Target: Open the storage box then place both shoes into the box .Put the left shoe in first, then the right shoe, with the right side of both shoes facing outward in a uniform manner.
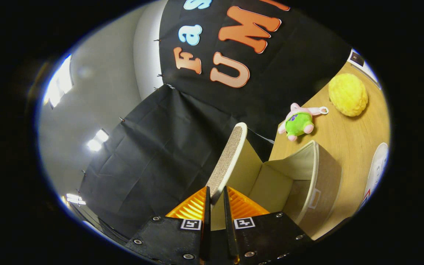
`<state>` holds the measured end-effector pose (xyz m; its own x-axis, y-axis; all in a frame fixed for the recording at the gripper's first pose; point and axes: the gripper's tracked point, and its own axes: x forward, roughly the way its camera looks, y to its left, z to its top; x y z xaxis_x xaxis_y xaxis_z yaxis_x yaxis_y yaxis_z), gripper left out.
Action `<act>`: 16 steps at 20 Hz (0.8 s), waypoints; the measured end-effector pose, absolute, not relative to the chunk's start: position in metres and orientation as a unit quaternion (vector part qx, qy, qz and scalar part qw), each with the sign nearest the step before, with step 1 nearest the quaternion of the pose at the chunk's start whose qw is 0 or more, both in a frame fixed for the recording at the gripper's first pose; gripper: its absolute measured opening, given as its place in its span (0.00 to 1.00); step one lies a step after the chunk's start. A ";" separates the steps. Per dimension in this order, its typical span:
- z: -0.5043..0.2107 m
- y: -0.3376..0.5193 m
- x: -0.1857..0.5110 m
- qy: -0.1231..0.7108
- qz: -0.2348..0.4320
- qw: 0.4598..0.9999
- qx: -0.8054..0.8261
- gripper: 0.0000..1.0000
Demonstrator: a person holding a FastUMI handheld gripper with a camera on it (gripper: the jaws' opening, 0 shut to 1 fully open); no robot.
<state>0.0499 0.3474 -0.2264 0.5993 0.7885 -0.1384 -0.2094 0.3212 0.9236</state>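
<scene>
Claw (215, 194) pinching the raised lid of the fabric box.

The claw's two fingers stand narrow, pressed on either side of the edge of the beige fabric storage box's woven-textured lid (228, 162), which is swung up and away from the box so that the lid rises ahead of the fingers. The beige fabric storage box (317, 184) stands open on the light wooden tabletop (348, 136), its pale inner walls bare as far as they can be seen, a small loop handle on one outer side. Beyond the box, nearer the tabletop's far edge by the black cloth wall (160, 154), lies a small pink plush toy in green clothes (298, 123); a fluffy yellow round plush (348, 94) rests just beside it, apart from it.
</scene>
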 end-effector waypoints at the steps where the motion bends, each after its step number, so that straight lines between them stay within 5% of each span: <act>1: -0.220 0.357 0.053 0.299 0.334 0.762 0.467 0.18; 11: -0.209 0.458 0.066 0.303 0.322 0.810 0.385 0.16; 13: -0.220 0.486 0.050 0.333 0.349 0.799 0.360 0.26; 16: -0.229 0.504 0.020 0.355 0.385 0.796 0.304 0.67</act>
